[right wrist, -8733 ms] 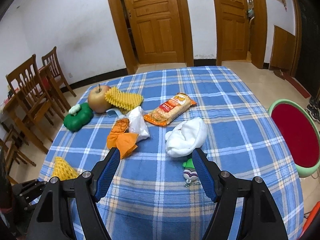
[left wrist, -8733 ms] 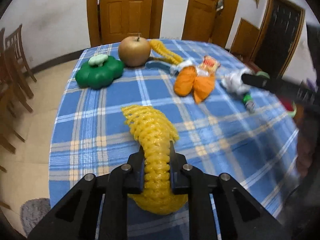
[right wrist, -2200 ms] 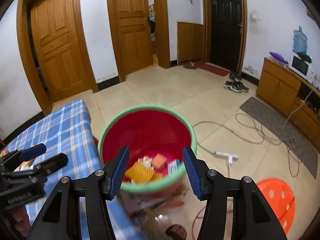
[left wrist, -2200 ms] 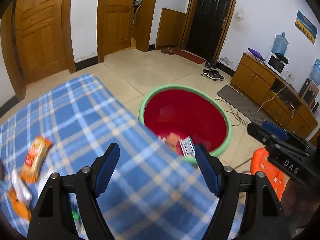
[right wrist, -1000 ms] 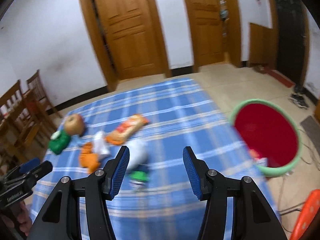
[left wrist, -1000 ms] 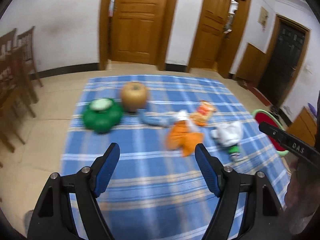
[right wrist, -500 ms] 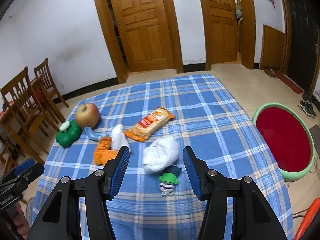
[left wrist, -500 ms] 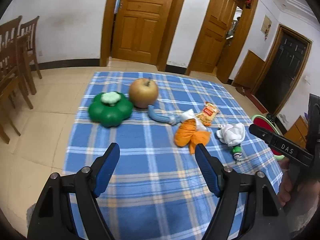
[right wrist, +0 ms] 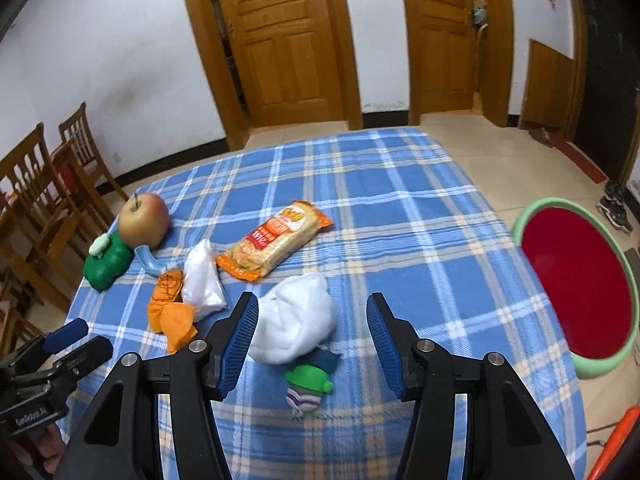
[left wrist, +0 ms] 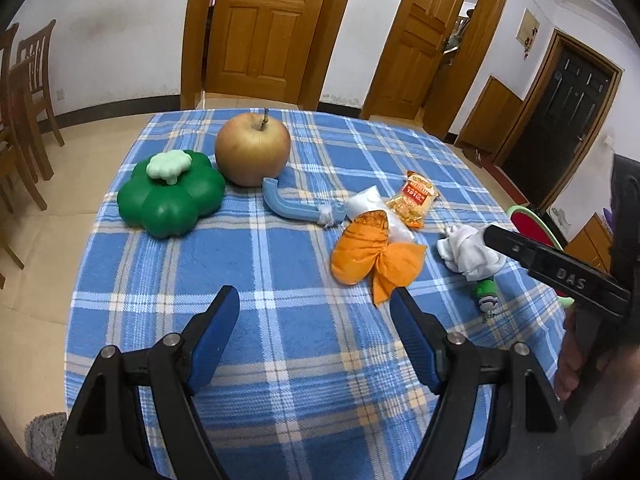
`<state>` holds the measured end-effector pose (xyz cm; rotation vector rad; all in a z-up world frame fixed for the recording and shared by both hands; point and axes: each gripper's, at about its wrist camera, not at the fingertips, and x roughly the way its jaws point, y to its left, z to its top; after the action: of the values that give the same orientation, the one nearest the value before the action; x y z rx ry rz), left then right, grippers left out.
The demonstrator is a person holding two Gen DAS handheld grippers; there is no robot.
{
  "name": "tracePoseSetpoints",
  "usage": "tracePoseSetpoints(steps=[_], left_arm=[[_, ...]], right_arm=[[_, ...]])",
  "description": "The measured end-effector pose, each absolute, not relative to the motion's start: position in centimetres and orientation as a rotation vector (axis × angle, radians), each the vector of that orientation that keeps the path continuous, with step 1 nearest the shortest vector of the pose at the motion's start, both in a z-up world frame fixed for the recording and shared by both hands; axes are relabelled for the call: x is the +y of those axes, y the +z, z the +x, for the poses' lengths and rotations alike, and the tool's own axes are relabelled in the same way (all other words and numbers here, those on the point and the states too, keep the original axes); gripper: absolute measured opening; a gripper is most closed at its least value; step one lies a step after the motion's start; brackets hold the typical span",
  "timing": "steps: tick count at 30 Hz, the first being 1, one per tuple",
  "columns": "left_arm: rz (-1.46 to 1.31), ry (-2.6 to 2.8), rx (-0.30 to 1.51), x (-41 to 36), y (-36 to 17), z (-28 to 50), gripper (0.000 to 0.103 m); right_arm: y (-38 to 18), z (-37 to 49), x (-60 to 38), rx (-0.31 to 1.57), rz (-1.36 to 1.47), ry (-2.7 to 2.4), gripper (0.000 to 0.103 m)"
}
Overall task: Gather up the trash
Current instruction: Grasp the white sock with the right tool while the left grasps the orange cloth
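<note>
On the blue plaid tablecloth [left wrist: 280, 280] lie an orange wrapper [left wrist: 372, 252] [right wrist: 170, 312], a white plastic bag [right wrist: 202, 280], a snack packet [left wrist: 416, 198] [right wrist: 276, 240] and a white crumpled wad [left wrist: 468, 256] [right wrist: 296, 320]. My left gripper [left wrist: 314, 308] hangs open and empty over the near cloth, short of the orange wrapper. My right gripper [right wrist: 312, 308] is open above the white wad, not touching it. The red bin with a green rim [right wrist: 576, 280] stands on the floor to the right of the table.
An apple [left wrist: 252, 152], a green clover-shaped box [left wrist: 172, 196] and a blue curved piece [left wrist: 296, 208] lie at the far left. A small green toy [right wrist: 308, 384] sits beside the wad. Wooden chairs [right wrist: 44, 184] stand left of the table; an orange stool [right wrist: 616, 440] is at the bottom right.
Both grippers have swung from the red bin back to the table and sunk closer to the trash. The yellow foam net once held by the left gripper is gone from the table.
</note>
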<state>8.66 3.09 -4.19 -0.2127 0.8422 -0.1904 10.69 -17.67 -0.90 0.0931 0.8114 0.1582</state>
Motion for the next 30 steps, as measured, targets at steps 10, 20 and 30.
tracePoseSetpoints(steps=[10, 20, 30], left_arm=[[-0.248, -0.207, 0.791, 3.6, -3.7, 8.8, 0.077], [-0.037, -0.351, 0.856, -2.9, -4.6, 12.5, 0.077], [-0.088, -0.315, 0.928, -2.1, -6.5, 13.2, 0.019]], right_arm=[[-2.8, 10.6, -13.8, 0.739, -0.105, 0.185, 0.008], [-3.2, 10.9, -16.1, 0.751, 0.034, 0.216, 0.008], [-3.5, 11.1, -16.1, 0.767, 0.034, 0.192, 0.008]])
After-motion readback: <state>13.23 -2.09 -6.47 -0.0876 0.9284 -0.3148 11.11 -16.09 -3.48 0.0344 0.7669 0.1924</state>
